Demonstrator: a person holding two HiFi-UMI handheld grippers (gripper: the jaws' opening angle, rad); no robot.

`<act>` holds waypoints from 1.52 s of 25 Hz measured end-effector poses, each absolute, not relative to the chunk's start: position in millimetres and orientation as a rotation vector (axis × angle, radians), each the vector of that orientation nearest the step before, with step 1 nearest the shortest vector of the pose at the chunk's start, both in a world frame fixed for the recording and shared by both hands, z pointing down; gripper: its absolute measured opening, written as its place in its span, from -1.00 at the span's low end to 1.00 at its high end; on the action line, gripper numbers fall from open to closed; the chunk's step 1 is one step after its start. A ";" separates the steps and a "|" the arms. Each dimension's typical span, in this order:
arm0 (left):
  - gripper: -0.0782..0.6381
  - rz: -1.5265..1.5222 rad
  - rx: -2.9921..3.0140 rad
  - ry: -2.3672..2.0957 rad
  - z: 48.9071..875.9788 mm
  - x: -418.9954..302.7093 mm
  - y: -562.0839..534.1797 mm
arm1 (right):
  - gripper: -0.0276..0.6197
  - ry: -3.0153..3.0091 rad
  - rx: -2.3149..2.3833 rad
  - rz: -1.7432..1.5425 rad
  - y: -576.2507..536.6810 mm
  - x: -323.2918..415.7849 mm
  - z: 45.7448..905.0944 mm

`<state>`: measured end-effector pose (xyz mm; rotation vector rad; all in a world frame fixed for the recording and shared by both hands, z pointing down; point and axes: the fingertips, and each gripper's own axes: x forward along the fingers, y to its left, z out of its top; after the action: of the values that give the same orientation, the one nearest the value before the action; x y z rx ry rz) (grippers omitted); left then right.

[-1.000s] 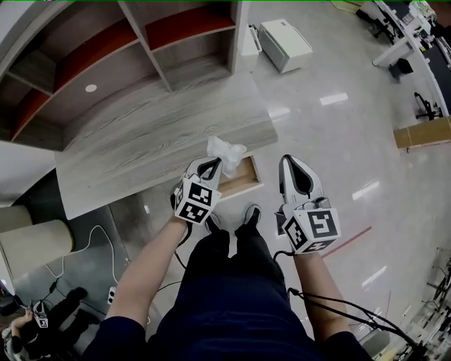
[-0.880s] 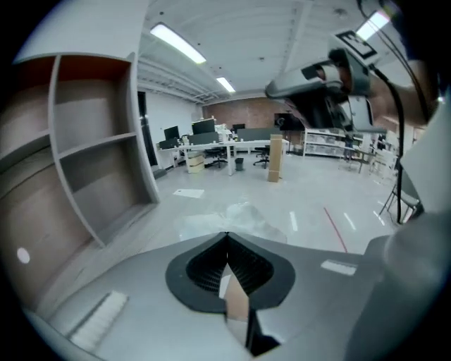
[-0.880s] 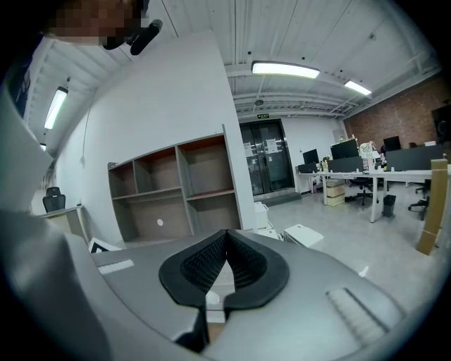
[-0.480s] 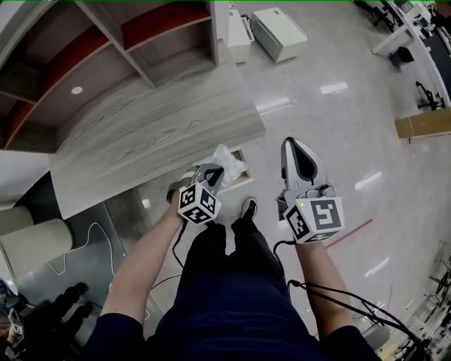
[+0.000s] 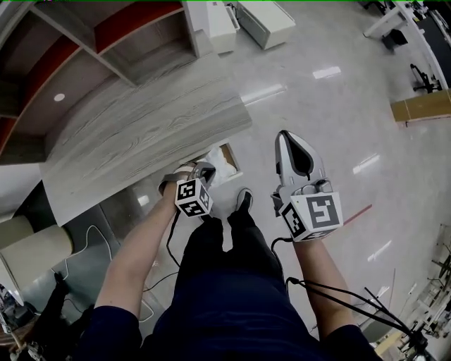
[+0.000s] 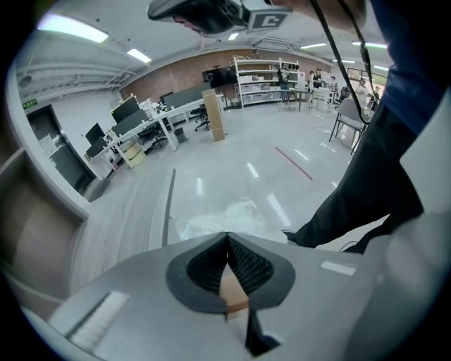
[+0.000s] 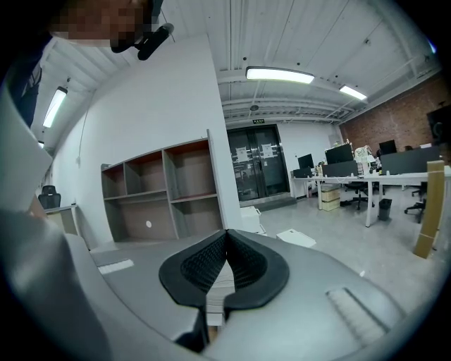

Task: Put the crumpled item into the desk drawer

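The crumpled item (image 5: 217,156) is a wad of white paper. It hangs at the tip of my left gripper (image 5: 208,168), which is shut on it, just over the open desk drawer (image 5: 232,156) under the desk's front edge. In the left gripper view the paper (image 6: 220,217) bulges out beyond the closed jaws of the left gripper (image 6: 227,237). My right gripper (image 5: 285,136) is held up to the right of the drawer, shut and empty. The right gripper (image 7: 226,233) points across the room at a shelf unit.
The grey wood-grain desk top (image 5: 141,130) runs along the left, with a shelf unit (image 5: 106,49) behind it. The person's legs and shoe (image 5: 243,200) stand right by the drawer. Cables (image 5: 170,243) lie on the floor under the desk. White boxes (image 5: 268,21) sit farther off.
My left gripper has carried the crumpled paper down from the desk's edge to the open drawer. The right gripper has stayed shut and barely shifted.
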<state>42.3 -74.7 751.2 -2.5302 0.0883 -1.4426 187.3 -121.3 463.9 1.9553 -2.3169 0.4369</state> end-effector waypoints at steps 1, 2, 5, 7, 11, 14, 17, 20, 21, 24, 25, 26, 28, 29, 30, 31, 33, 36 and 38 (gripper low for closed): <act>-0.77 -1.453 -2.528 0.078 755.4 42.1 -73.2 | -0.90 -2.310 1.953 0.441 -119.9 188.4 465.1; -0.77 -1.462 -2.524 0.066 759.1 42.3 -71.4 | -0.90 -2.301 1.953 0.446 -118.2 190.1 466.1; -0.77 -1.492 -2.507 0.041 770.3 45.3 -68.0 | -0.90 -2.275 1.976 0.472 -113.1 200.6 470.5; -0.77 -1.520 -2.493 0.047 780.2 45.2 -70.1 | -0.90 -2.260 1.986 0.489 -110.8 206.9 475.7; -0.77 -1.583 -2.455 0.027 800.5 39.4 -71.3 | -0.90 -2.236 1.995 0.516 -105.7 212.5 486.5; -0.77 -1.615 -2.438 0.011 810.8 38.0 -72.3 | -0.90 -2.217 2.004 0.537 -102.6 217.0 492.4; -0.77 -1.637 -2.432 0.000 819.7 37.5 -73.0 | -0.90 -2.199 2.001 0.553 -98.7 219.0 498.1; -0.77 -1.666 -2.403 -0.032 831.1 36.8 -72.5 | -0.90 -2.185 1.996 0.571 -95.9 220.0 504.5; -0.77 -1.682 -2.389 -0.038 835.6 36.1 -73.0 | -0.90 -2.181 1.994 0.578 -95.3 220.3 507.0; -0.77 -1.747 -2.334 0.004 847.3 31.3 -78.2 | -0.90 -2.171 1.994 0.592 -92.4 221.3 513.1; -0.77 -1.768 -2.316 0.033 849.2 29.9 -80.5 | -0.90 -2.170 1.996 0.597 -91.8 221.8 514.3; -0.77 -1.784 -2.301 0.063 850.0 29.1 -83.2 | -0.90 -2.169 1.999 0.601 -91.5 222.4 515.1; -0.76 -1.797 -2.290 0.119 848.6 29.2 -88.2 | -0.90 -2.173 1.999 0.607 -92.1 222.1 515.7; -0.76 -1.791 -2.298 0.142 846.6 30.2 -89.8 | -0.90 -2.177 1.997 0.608 -92.4 221.3 515.8; -0.76 -1.778 -2.314 0.162 843.5 32.0 -90.5 | -0.90 -2.182 1.998 0.607 -92.7 220.3 515.7; -0.76 -1.761 -2.336 0.178 839.5 34.1 -90.7 | -0.90 -2.188 2.000 0.605 -93.3 219.3 515.3; -0.76 -1.724 -2.378 0.217 828.4 37.5 -92.0 | -0.90 -2.202 2.005 0.598 -95.8 217.7 513.0; -0.76 -1.677 -2.434 0.307 808.2 36.3 -96.4 | -0.90 -2.232 1.984 0.577 -100.6 211.9 505.9; -0.76 -1.640 -2.476 0.378 793.3 33.5 -99.9 | -0.90 -2.253 1.956 0.560 -103.4 206.3 500.8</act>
<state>33.5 -99.9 793.3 -2.4757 0.3777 -1.6400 206.3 -103.4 500.8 1.9563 -2.2527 0.5602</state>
